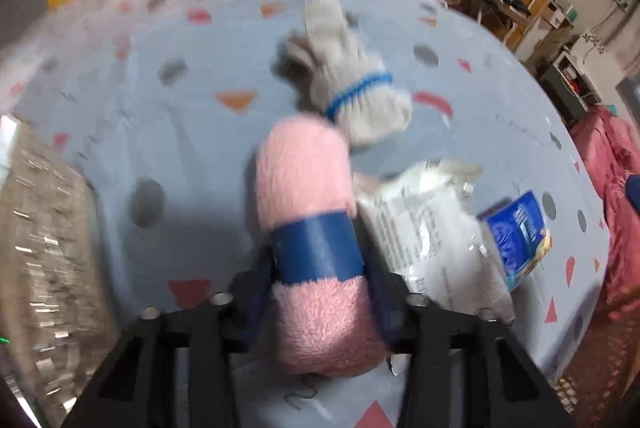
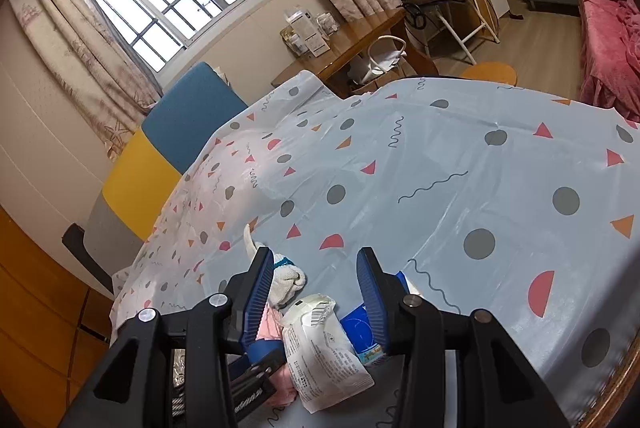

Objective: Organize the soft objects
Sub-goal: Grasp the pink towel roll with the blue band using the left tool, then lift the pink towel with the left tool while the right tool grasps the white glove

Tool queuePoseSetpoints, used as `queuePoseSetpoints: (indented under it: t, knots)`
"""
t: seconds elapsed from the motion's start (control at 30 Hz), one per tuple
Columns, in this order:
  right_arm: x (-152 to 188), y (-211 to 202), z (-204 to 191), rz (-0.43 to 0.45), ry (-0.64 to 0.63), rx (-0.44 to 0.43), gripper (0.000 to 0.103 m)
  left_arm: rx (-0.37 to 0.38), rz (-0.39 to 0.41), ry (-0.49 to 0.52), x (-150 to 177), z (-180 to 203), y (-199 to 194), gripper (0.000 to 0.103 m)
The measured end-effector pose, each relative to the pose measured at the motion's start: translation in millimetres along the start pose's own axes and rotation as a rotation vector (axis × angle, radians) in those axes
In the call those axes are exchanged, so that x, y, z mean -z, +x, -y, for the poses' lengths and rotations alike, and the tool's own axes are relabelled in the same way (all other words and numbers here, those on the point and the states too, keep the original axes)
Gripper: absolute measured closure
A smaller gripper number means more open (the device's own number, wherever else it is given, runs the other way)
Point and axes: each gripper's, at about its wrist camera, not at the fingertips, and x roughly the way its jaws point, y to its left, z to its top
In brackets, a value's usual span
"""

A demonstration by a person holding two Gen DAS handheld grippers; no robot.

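My left gripper (image 1: 320,260) is shut on a rolled pink fleece towel (image 1: 304,180) with a blue band, held just above the table; the view is blurred. A white knit glove (image 1: 352,84) with a blue stripe lies beyond it. A white plastic packet (image 1: 432,228) and a blue tissue pack (image 1: 520,236) lie to the right. My right gripper (image 2: 316,292) is open and empty above the same pile: glove (image 2: 286,282), white packet (image 2: 320,348), blue pack (image 2: 360,328), pink towel (image 2: 270,328).
The table wears a light-blue patterned cloth (image 2: 460,168). A woven basket (image 1: 44,248) stands at the left edge of the left wrist view. A blue and yellow chair back (image 2: 168,132) is behind the table; a pink bed (image 2: 608,20) is far right.
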Motion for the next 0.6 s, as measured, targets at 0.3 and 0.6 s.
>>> queuePoseSetpoints:
  t: [0.3, 0.6]
  knots:
    - [1, 17, -3, -0.100, -0.026, 0.036, 0.059, 0.016, 0.041, -0.001, 13, -13, -15, 0.068]
    - [-11, 87, -38, -0.389, -0.199, 0.001, 0.059, -0.015, 0.061, 0.085, 32, -5, -22, 0.068]
